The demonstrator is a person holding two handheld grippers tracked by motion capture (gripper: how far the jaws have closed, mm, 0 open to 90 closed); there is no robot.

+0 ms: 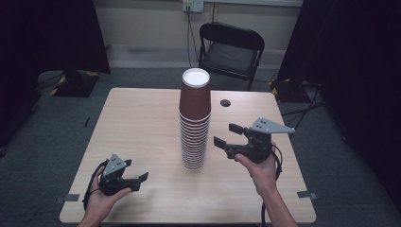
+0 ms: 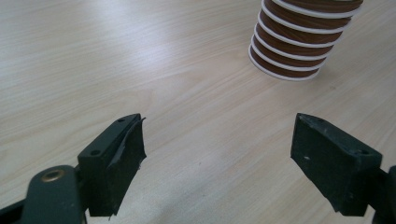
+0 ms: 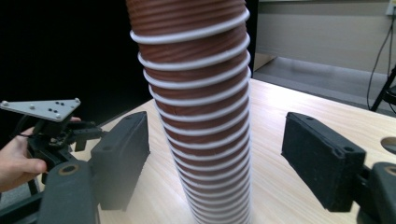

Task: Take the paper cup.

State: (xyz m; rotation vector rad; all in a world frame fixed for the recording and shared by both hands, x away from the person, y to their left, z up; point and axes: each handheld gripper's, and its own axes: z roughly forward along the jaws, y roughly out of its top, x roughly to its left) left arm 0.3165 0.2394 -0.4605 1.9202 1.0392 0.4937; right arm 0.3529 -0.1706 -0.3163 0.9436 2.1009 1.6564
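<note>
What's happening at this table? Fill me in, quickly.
A person sits at a wooden table with a tool in each hand. A tall stack of brown paper cups stands upside down in the middle. The right tool is raised beside the stack, jaws open and off it. The left tool rests low near the table's front, open and empty.

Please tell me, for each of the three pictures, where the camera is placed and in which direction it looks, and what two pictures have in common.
High view: above the person's side, facing forward and down on the light wooden table; both forearms, left gripper and right gripper show.
Left gripper view: low over the tabletop, along its own open black jaws, toward the foot of the tall stack of brown paper cups.
Right gripper view: level, its jaws apart either side of the stack, not touching; the other hand farther off.
Shared: all show the stack.
</note>
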